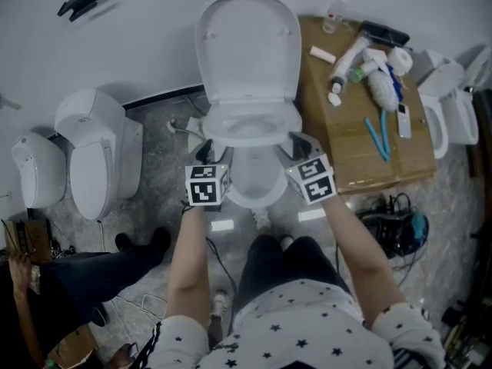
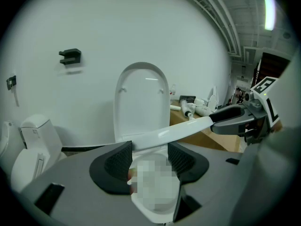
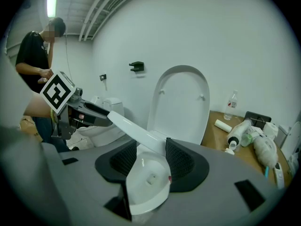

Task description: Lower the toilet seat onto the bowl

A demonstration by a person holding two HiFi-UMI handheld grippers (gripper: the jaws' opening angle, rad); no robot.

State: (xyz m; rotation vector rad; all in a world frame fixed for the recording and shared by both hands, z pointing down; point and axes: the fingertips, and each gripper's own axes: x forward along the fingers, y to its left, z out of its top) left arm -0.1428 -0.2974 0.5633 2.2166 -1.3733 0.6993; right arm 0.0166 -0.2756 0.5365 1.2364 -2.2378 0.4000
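The toilet seat (image 1: 250,123) is a white, glossy oval ring. Its long axis runs from the hinge, at the foot of the raised lid (image 1: 247,44), out toward the person. It hangs tilted above the bowl (image 1: 247,200), with the front edge lifted clear of the rim. The left gripper (image 1: 206,151) has its jaws clenched on the seat's left front edge, and the right gripper (image 1: 298,144) grasps the right front edge the same way. In each gripper view the seat shows as a thin, shiny white band slanting from between the jaws up to the other gripper.
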